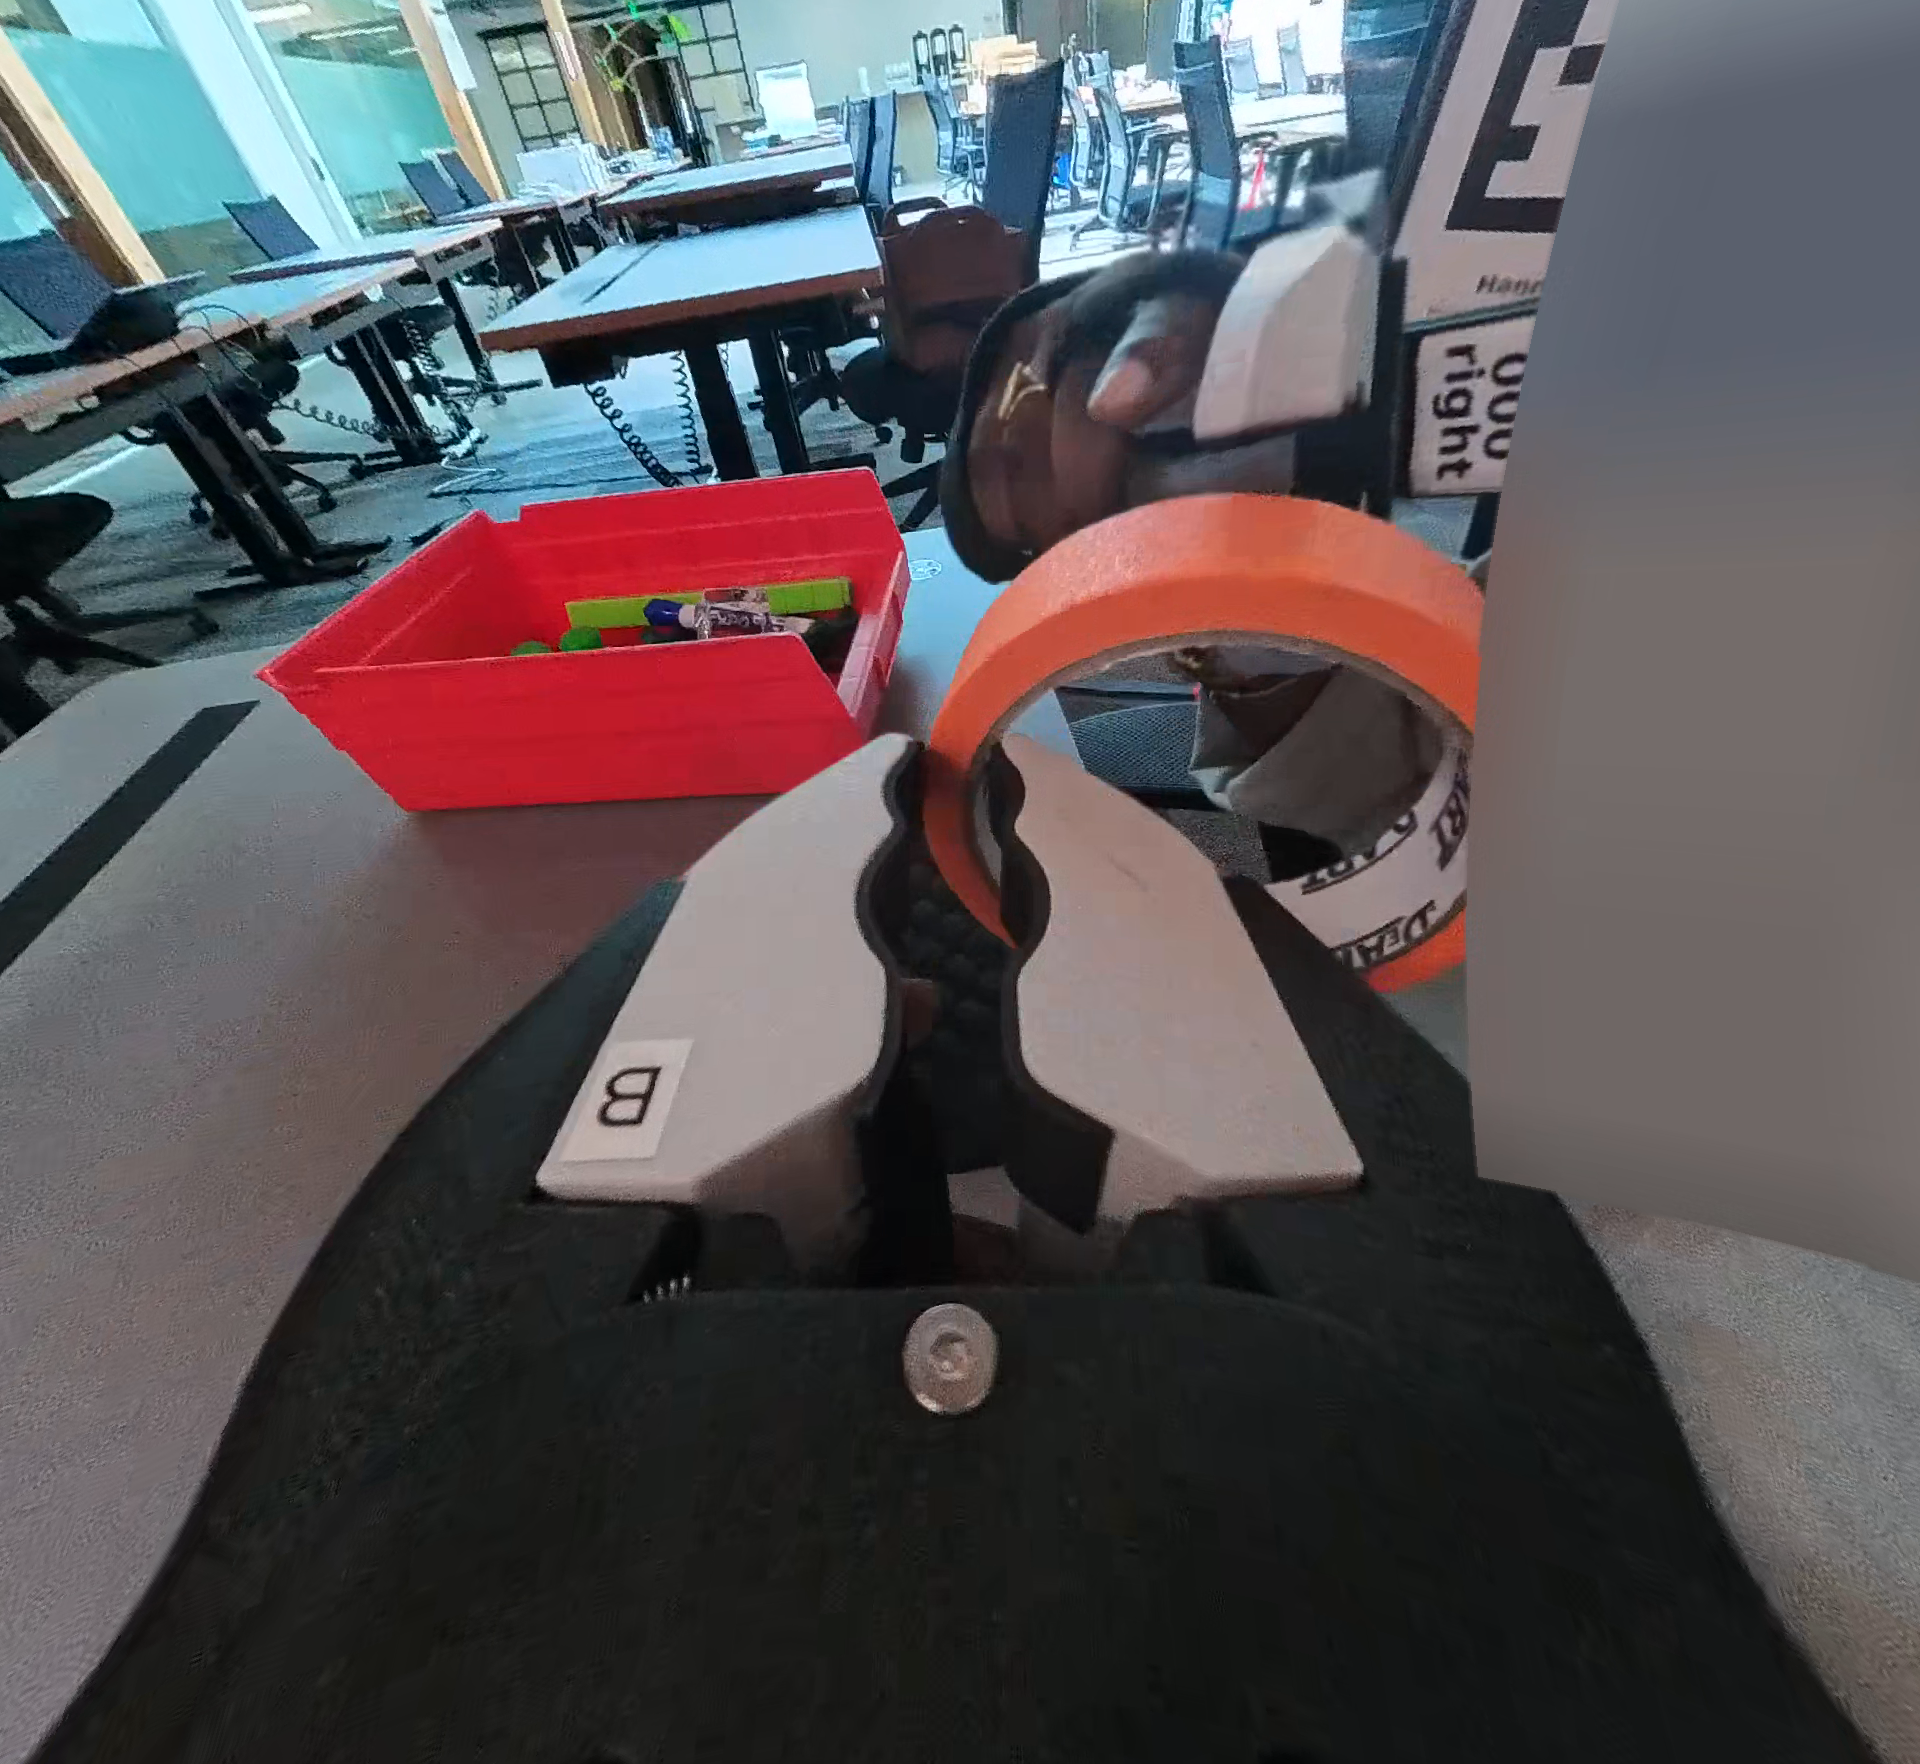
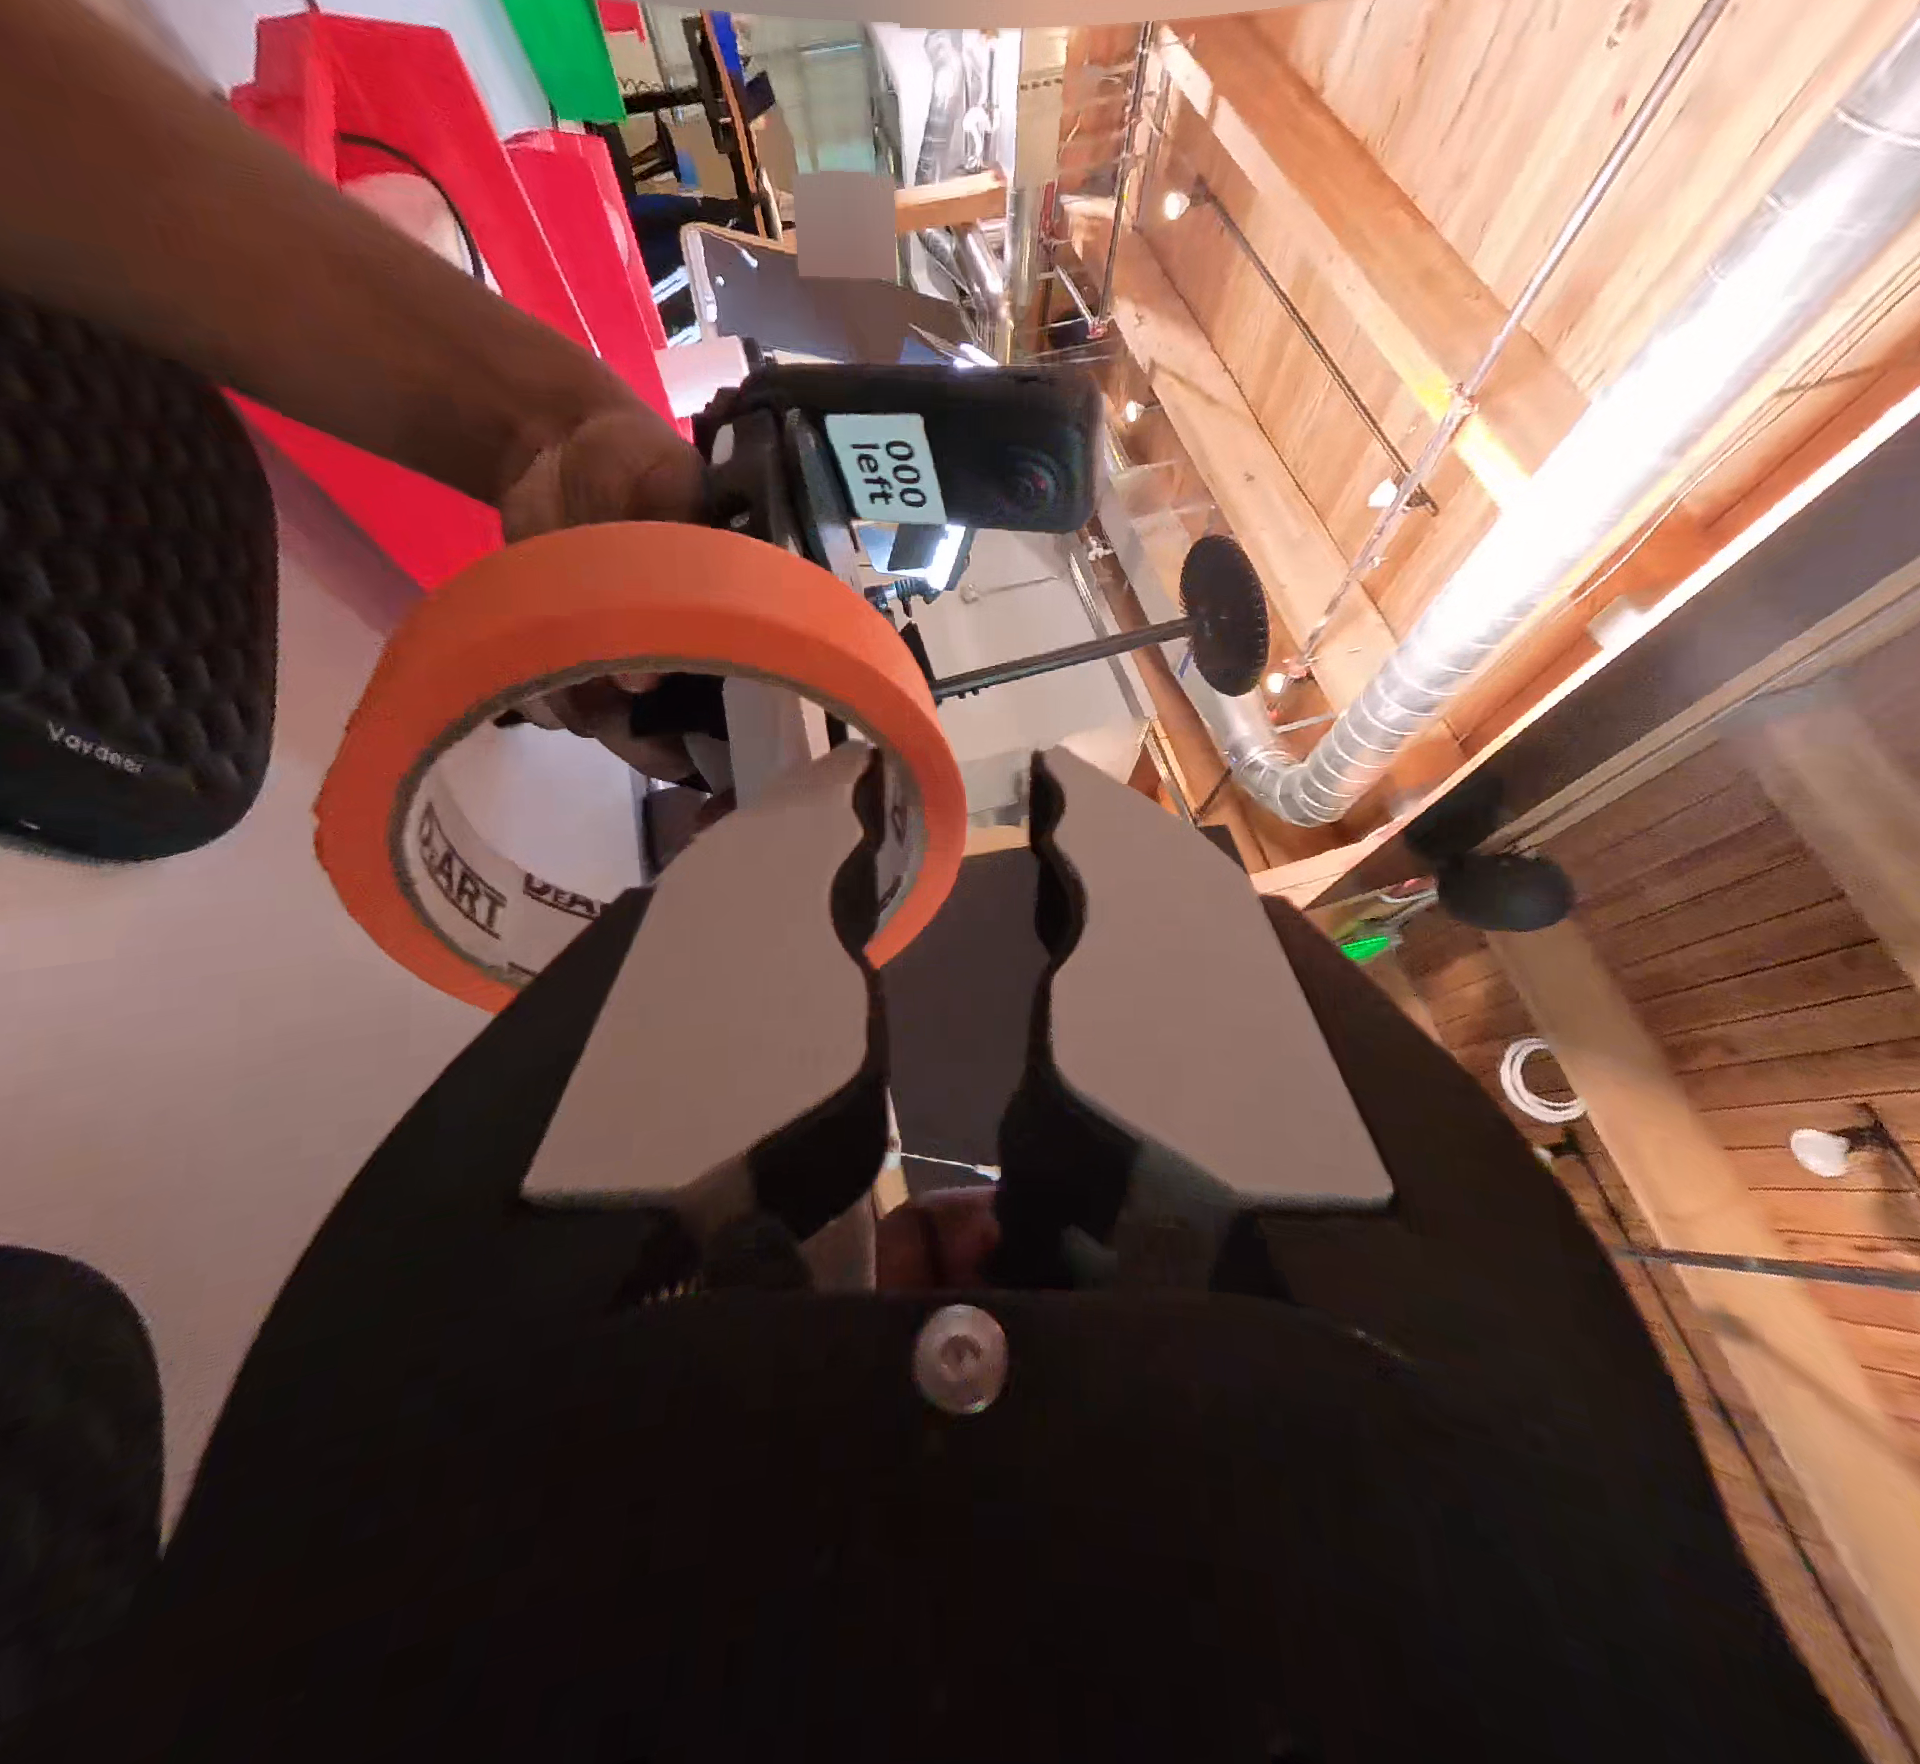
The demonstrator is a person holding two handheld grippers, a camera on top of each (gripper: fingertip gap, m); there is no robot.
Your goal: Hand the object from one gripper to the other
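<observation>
Your left gripper [image 1: 961, 779] pinches the near wall of the orange tape roll [image 1: 1226, 571], holding it upright above the worktop [image 1: 312, 935] so the ring's open centre is reachable. Your right gripper [image 2: 951, 779] is spread, one finger inside the ring, ready to take it. Beyond sits the red bin [image 1: 582, 727].

Before you spreads a flat grey table [image 1: 312, 935]; a red plastic bin [image 1: 582, 727] sits on it, and a black stripe [image 1: 114, 810] runs left of that bin.
</observation>
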